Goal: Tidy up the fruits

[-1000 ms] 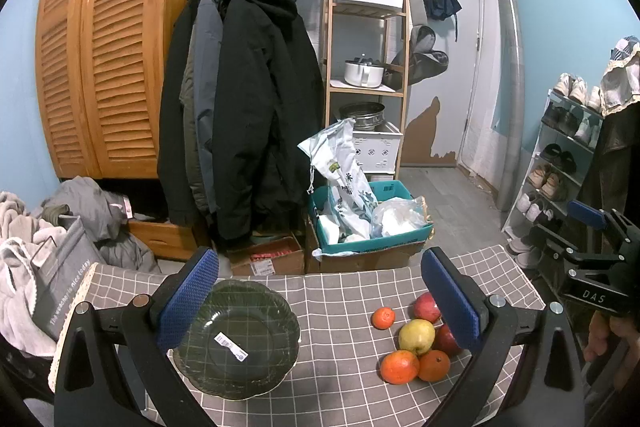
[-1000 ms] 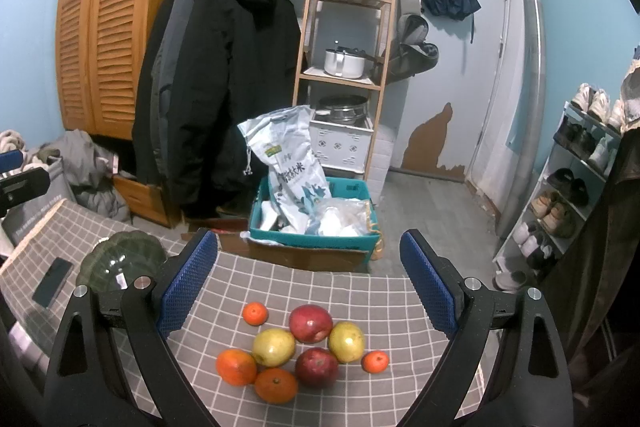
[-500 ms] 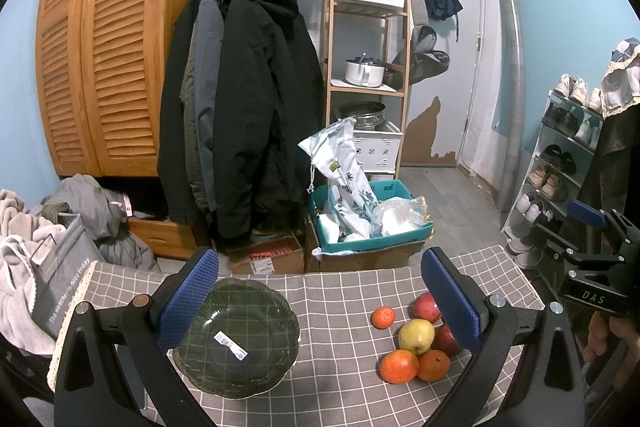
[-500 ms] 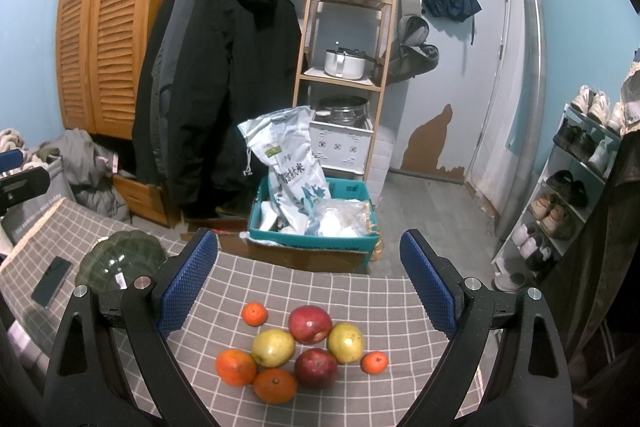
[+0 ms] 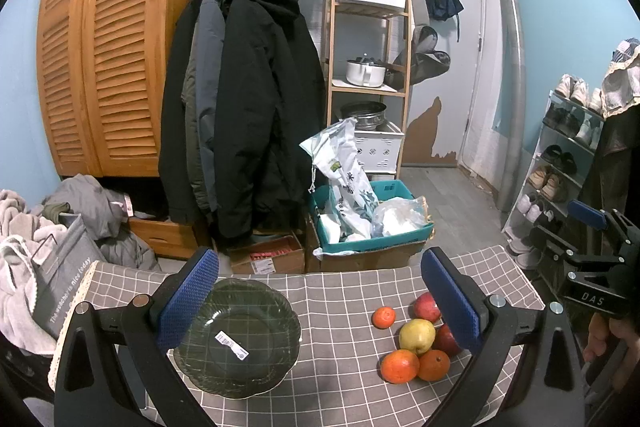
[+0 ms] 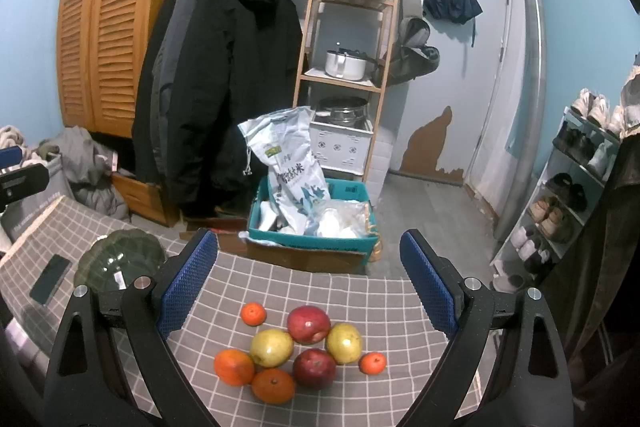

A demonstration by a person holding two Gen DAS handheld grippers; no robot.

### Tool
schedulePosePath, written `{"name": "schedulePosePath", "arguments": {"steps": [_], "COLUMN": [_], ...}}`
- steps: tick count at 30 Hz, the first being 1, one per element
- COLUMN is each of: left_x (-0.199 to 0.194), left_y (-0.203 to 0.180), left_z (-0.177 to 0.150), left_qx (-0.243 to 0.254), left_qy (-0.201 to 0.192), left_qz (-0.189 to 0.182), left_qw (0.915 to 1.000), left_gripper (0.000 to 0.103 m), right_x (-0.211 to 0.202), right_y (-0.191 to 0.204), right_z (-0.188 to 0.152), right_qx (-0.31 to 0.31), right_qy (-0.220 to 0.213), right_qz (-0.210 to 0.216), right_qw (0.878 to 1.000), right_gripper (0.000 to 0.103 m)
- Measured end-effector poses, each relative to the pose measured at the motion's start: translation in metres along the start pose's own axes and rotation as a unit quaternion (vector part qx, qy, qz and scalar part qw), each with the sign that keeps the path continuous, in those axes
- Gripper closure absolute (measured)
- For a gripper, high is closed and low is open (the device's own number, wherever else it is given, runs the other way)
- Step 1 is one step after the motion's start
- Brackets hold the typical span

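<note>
Nothing's moved since a second ago: both grippers, left (image 5: 320, 297) and right (image 6: 310, 285), hang wide apart, empty. Fruit (image 6: 298, 351) at our six o'clock is firm, round, roll-prone; we'd pinch each across its middle.
</note>
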State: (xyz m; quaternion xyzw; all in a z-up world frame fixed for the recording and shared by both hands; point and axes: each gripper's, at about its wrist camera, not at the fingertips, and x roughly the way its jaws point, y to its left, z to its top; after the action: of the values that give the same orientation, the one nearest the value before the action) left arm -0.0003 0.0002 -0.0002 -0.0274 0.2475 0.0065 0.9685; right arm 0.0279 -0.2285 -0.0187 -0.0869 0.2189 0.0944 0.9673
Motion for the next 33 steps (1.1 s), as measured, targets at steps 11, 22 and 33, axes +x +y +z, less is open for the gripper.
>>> {"name": "schedulePosePath", "arguments": {"steps": [11, 22, 33], "left_x": [-0.0005, 0.0029, 0.0055], "left_y": [-0.0020, 0.0003, -0.0033], "left_z": [-0.0011, -0.0029, -0.0045], "left_qx": [0.002, -0.017, -0.025], "left_qy": [0.000, 0.006, 0.029], "left_qz": [0.008, -0.004, -0.009], "left_qw": [1.0000, 0.9998, 0.9992], "left_gripper": [0.001, 0.001, 0.001], "right_x": [-0.0004, -0.0014, -0.0010], "right_y": [-0.0003, -0.0018, -0.0024], "right_z": [-0.0001, -0.0004, -0.0020], "right_qx": [-0.001, -0.002, -0.003], "right_qy": [0.000, 0.000, 0.001], "right_qz": [-0.001, -0.002, -0.004], "right_qw": [1.000, 1.000, 1.000], "right_gripper": [0.012, 0.012, 0.012]}}
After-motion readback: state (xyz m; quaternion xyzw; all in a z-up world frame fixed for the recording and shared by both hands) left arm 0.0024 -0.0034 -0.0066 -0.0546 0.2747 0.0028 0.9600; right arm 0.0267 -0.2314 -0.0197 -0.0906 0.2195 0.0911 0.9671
